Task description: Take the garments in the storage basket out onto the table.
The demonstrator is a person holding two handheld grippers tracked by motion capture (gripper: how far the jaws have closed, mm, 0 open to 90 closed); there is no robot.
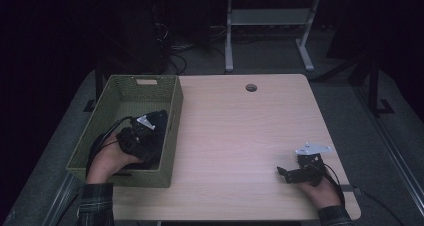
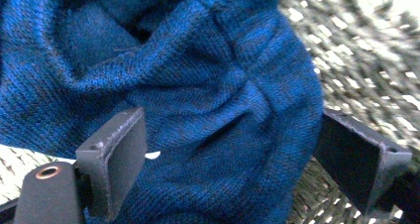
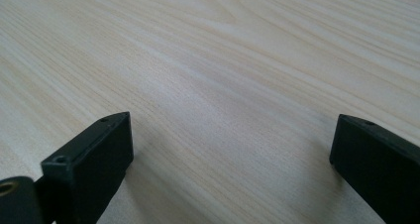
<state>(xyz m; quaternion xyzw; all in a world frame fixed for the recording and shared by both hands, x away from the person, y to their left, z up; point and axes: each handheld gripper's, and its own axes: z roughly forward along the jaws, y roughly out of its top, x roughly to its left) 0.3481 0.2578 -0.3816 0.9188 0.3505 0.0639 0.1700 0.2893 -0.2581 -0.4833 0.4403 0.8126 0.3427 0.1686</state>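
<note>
From above, the left gripper (image 1: 145, 128) sits inside the green basket (image 1: 172, 136), near its right wall. In its own view, spread jaws flank the bunched blue cloth (image 2: 198, 95). The right gripper (image 3: 230, 149) rests spread over bare table (image 3: 223, 60), well apart.

A bunched blue knit cloth (image 2: 198, 85) sits between the two black jaws of the left claw (image 2: 230, 149), which stand wide apart on either side of its folds. Beneath and behind the cloth lies the woven weave of a basket (image 2: 366, 60).
</note>
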